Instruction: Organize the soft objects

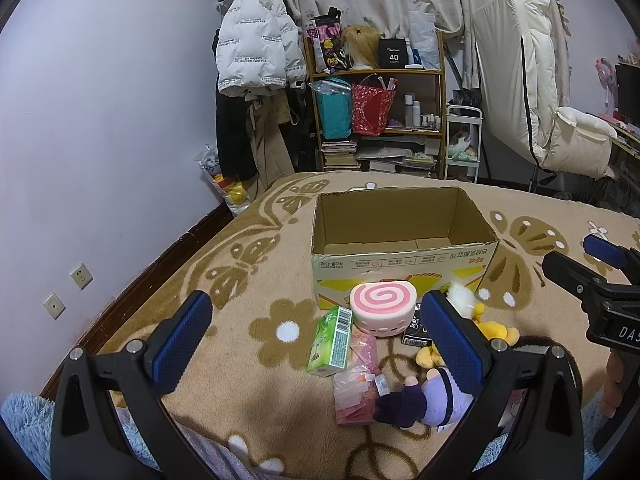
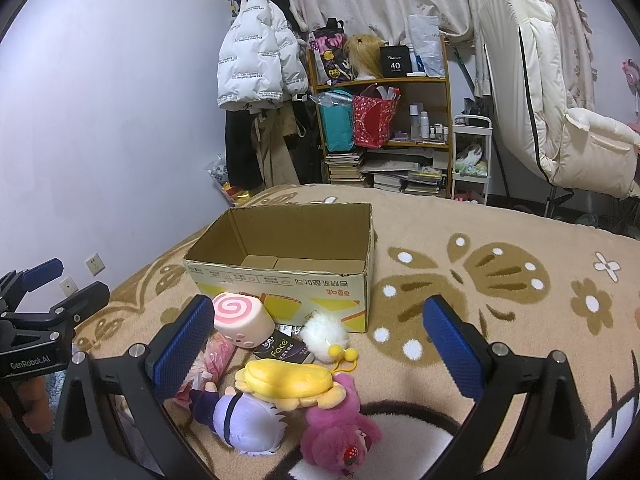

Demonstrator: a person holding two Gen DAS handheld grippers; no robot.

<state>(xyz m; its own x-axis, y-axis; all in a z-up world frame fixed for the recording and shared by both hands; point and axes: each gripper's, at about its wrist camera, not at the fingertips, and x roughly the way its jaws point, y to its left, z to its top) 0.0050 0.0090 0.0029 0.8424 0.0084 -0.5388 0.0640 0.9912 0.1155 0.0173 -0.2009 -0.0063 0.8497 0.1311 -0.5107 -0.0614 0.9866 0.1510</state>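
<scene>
While both grippers' fingers gape: one cardboard box, three plush toys, one swirl squishy.

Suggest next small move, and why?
Probably lower the open right gripper onto the yellow plush topping the pile. The box is empty, both grippers are open and hold nothing, and the left gripper sits over the green pack, not a toy.

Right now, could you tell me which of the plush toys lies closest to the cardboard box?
The fluffy white plush, just in front of the cardboard box. The yellow plush, purple doll and pink bear all lie farther from it.
</scene>
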